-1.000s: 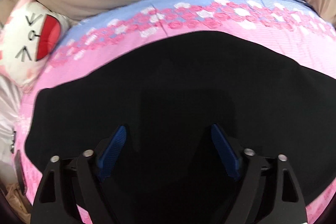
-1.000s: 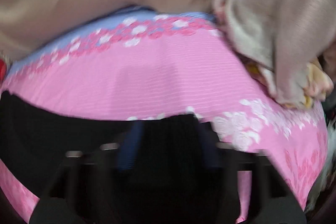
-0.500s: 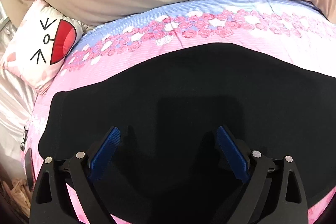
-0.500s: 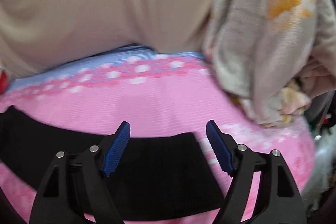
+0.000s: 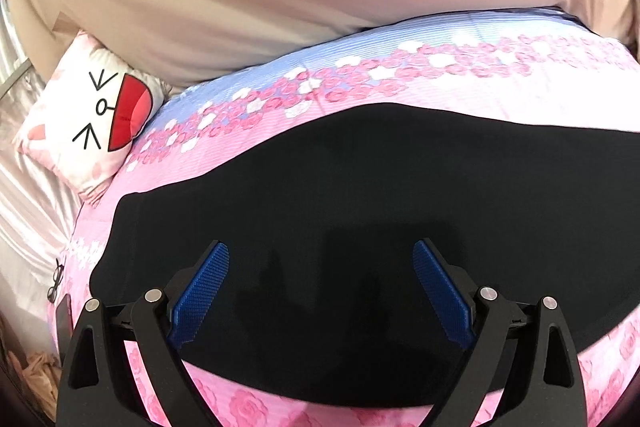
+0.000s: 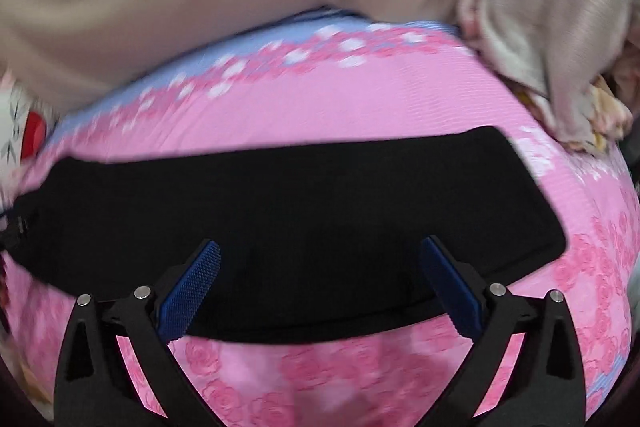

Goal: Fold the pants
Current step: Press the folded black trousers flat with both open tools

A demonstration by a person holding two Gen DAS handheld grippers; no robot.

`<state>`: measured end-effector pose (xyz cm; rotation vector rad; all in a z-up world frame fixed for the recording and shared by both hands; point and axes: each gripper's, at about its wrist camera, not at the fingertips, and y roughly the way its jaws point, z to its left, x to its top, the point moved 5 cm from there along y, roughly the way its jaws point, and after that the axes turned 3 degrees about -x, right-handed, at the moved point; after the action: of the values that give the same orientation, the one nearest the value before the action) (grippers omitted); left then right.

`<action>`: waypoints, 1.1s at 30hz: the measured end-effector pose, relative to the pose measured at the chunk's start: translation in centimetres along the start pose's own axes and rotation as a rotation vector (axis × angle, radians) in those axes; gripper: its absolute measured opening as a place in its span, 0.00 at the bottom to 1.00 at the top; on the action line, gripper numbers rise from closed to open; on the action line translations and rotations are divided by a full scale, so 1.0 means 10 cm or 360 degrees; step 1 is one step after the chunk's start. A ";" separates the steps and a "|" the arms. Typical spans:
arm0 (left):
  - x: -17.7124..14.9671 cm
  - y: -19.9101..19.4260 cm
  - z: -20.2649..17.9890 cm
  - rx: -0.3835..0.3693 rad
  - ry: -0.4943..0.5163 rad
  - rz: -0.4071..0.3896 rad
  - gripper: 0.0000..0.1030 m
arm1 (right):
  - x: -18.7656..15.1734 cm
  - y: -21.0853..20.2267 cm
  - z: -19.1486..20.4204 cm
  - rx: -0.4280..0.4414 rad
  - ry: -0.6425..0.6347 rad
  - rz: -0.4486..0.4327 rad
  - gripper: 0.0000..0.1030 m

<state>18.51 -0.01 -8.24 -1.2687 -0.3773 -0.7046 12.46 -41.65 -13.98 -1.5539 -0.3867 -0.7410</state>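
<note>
Black pants lie flat across the pink rose-print bedspread. The left tool and right tool hover above them, jaws spread, pinching nothing. A cartoon-face pillow sits at nine o'clock.

You have one pair of black pants, spread ahead of and beneath both sets of jaws. One pink floral bed cover lies under them. One cartoon-face pillow sits far left of your left jaws. One crumpled blanket sits far right of your right jaws.
</note>
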 end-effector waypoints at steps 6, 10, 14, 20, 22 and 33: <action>-0.19 -0.20 -0.04 -0.0095 -0.0008 -0.0024 0.89 | -0.13 -0.04 -0.27 -0.0097 0.0212 0.0082 0.95; -0.26 -0.25 -0.08 -0.0130 -0.0026 -0.0021 0.89 | -0.13 -0.20 0.02 0.0154 0.0278 0.0038 0.95; -0.31 -0.28 -0.14 -0.0155 -0.0030 -0.0005 0.89 | -0.15 -0.13 0.57 0.0114 0.0025 0.0051 0.95; -0.36 -0.37 -0.16 -0.0150 -0.0020 -0.0020 0.89 | -0.25 0.00 0.72 -0.0004 -0.0128 0.0093 0.95; -0.37 -0.37 -0.14 -0.0148 -0.0027 -0.0016 0.89 | -0.27 -0.07 0.56 -0.0044 -0.0070 0.0089 0.95; -0.34 -0.27 -0.48 -0.0165 -0.0002 0.0032 0.89 | -0.40 -0.71 -1.21 -0.0313 0.0559 -0.0113 0.95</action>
<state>13.66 -4.04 -9.73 -1.3691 -0.3321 -0.7136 2.19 -51.78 -11.44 -1.5594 -0.1103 -1.1131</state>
